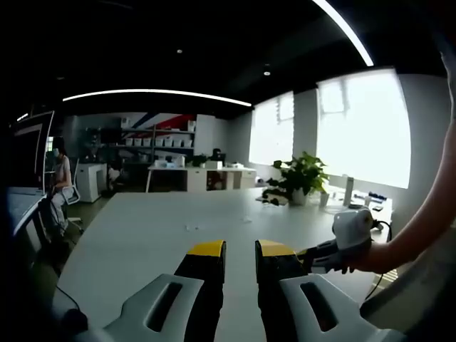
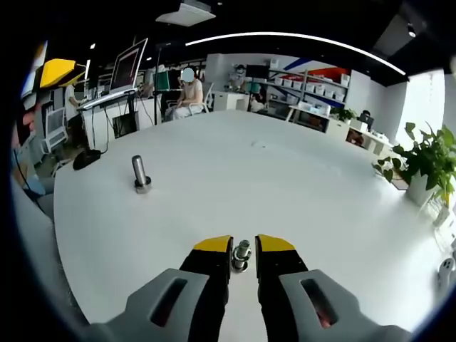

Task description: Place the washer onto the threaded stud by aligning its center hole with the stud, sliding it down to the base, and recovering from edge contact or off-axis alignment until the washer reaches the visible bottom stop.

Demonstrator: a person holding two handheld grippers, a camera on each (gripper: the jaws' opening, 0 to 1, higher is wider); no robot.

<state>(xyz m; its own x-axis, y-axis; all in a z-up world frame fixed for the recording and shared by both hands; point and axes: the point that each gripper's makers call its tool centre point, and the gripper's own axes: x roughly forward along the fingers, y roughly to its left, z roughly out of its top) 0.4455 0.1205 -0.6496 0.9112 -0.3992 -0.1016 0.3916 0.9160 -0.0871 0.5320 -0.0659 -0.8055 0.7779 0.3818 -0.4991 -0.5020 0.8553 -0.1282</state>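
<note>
Left gripper view: left tongs (image 1: 241, 251) rise from the bottom edge, yellow tips spread with a narrow gap, nothing between them. They hang above the white bench (image 1: 157, 235), bare in front of them. The right tongs (image 1: 313, 258) come in from the right, held by a hand (image 1: 367, 258) under a white housing; from here I cannot tell how they stand. A potted plant (image 1: 303, 178) sits at the far right of the bench, bright windows (image 1: 360, 128) behind it, shelves (image 1: 160, 139) at the back wall. A seated person (image 1: 60, 182) is at left by a monitor (image 1: 25, 153). No readable writing.

Right gripper view: right tongs (image 2: 243, 246) are spread, one tip on each side of a small threaded stud (image 2: 242, 255) standing upright on the bench (image 2: 285, 185), long axis vertical. Whether the tips touch it is unclear. A ring-like collar sits at its foot; too small to tell if that is the washer. A taller metal cylinder (image 2: 140, 173) stands upright well to the left, apart from the tongs. Plant (image 2: 427, 167) at right edge.
</note>
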